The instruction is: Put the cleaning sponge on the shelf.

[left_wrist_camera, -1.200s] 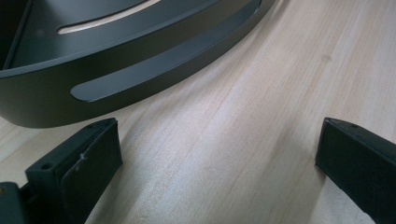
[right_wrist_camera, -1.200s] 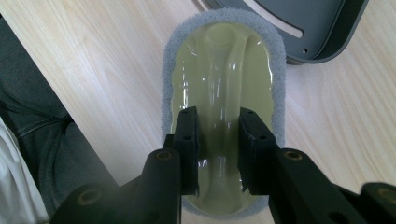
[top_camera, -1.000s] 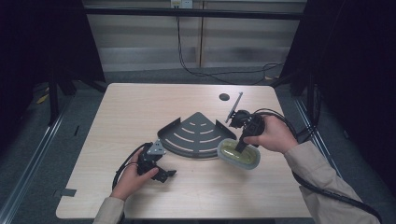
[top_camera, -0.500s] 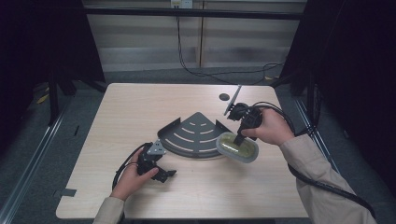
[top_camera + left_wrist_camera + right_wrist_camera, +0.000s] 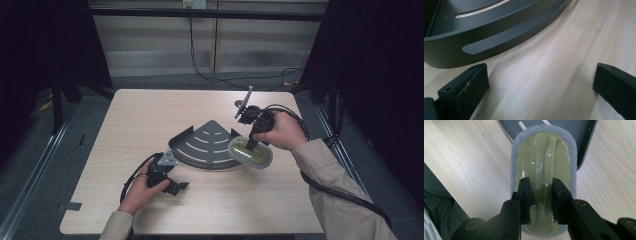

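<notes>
A dark grey fan-shaped rack (image 5: pixel 207 145) with slots lies flat at the middle of the table. My right gripper (image 5: pixel 250 145) is shut on the raised ridge of an oval scrubber (image 5: pixel 250 154) with a pale yellow-green top and a grey sponge rim. The scrubber (image 5: pixel 543 177) hangs over the rack's right edge (image 5: pixel 584 142), with my right gripper (image 5: pixel 540 202) pinching its handle from above. My left gripper (image 5: pixel 172 186) rests on the table in front of the rack, near its left front corner. Its jaws stand wide apart with bare wood between them, and the rack's curved wall (image 5: pixel 499 42) is just ahead.
A small dark round disc (image 5: pixel 240 104) lies on the table (image 5: pixel 140 115) at the back right. Cables trail from both grippers, the right one off the table's right edge. A dark floor and frame rails surround the table.
My right gripper has carried the scrubber a little leftward and away from me, up to the rack's right edge. The left gripper has not moved.
</notes>
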The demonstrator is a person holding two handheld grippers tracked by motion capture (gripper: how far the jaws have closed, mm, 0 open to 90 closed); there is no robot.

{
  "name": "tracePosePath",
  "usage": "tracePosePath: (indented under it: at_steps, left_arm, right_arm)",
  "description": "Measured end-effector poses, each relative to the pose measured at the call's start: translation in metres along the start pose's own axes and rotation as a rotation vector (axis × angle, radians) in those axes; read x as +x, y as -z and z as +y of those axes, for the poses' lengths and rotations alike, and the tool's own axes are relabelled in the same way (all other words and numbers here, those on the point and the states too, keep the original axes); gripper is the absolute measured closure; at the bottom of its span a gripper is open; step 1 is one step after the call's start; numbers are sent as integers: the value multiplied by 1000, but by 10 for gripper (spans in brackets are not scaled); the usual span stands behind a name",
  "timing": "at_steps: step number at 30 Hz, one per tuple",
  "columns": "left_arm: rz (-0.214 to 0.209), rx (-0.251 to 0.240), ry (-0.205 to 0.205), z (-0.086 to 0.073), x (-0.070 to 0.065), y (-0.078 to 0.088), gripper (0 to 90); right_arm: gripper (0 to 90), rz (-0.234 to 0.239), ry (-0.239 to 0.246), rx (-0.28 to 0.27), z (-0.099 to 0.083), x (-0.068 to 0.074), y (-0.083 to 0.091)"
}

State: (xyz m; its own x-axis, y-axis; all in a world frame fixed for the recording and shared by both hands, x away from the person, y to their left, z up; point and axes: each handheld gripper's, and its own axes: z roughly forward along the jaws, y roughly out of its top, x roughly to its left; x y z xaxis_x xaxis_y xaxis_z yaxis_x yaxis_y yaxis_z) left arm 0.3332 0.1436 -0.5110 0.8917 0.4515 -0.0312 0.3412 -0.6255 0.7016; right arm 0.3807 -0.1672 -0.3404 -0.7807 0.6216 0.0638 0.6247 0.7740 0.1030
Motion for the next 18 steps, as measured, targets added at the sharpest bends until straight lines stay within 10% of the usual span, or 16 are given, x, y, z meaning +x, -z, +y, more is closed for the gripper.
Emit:
tracePosePath:
  at_steps: [18]
  left_arm:
    - [0,0,0,0,0,0,0]
  right_arm:
    - [713,-15,-41,-16,14,-10,0]
